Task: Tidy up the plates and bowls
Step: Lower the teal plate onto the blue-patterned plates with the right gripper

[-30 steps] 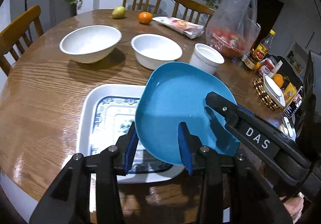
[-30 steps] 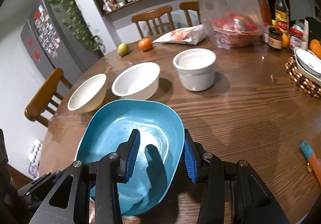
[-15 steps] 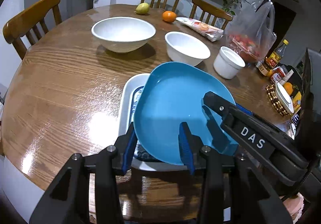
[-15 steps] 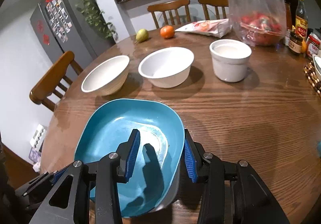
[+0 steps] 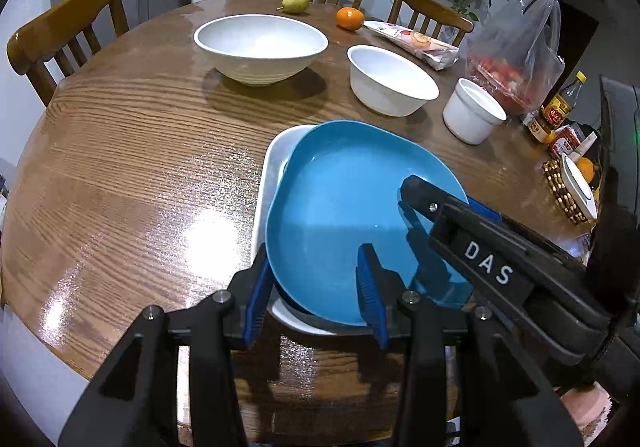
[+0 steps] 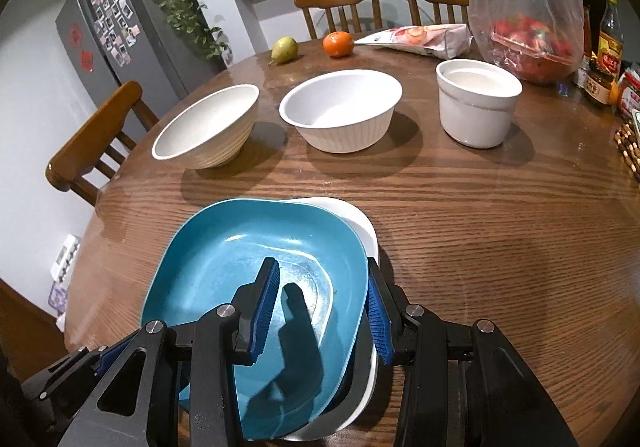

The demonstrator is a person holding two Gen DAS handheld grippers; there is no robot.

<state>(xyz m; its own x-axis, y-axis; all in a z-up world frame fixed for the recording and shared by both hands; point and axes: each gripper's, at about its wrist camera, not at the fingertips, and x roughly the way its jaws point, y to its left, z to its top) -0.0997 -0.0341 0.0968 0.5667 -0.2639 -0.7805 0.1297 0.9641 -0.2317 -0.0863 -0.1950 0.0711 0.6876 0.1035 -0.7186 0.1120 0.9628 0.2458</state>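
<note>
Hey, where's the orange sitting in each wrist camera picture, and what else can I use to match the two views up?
Left wrist view: the orange sits at the far table edge, top centre, right of the pear.
Right wrist view: the orange is again at the far edge, top centre, right of the pear.
Shared landmark: the blue plate, near bottom in both.

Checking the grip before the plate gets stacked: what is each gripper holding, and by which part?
Both hold the blue plate by its rim: left gripper at the near edge, right gripper at the right edge.
</note>
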